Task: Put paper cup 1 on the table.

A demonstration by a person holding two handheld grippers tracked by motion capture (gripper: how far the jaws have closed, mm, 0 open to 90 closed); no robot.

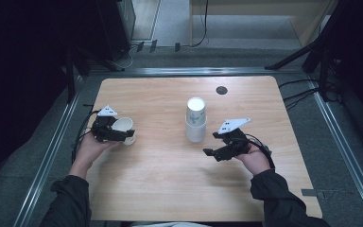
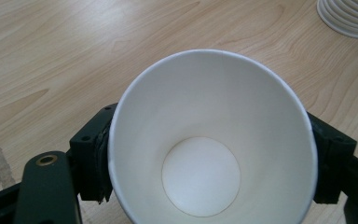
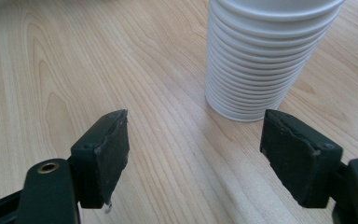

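So the single paper cup is in my left tongs, over at the left middle of the high view, just above the tabletop. The jaws are clamped on its sides just below the rim, one on each side, and the wall looks squeezed slightly oval in the left gripper view. Cup's tilted toward that camera, mouth open, so you can see straight down to the empty white bottom. My guess is that holding it by the sides keeps the mouth free and keeps it from slipping out

The stack of cups stands upright near the centre of the frame, well apart from the one I'm holding. In the right gripper view the stack sits in the upper right, all those nested rims showing

My right tongs are just to the lower right of the stack, jaws spread wide with nothing between them, hovering low over the wood. They're pointed at the base of the stack, so I reckon they're lined up to steady it or grab the next cup, but not touching yet
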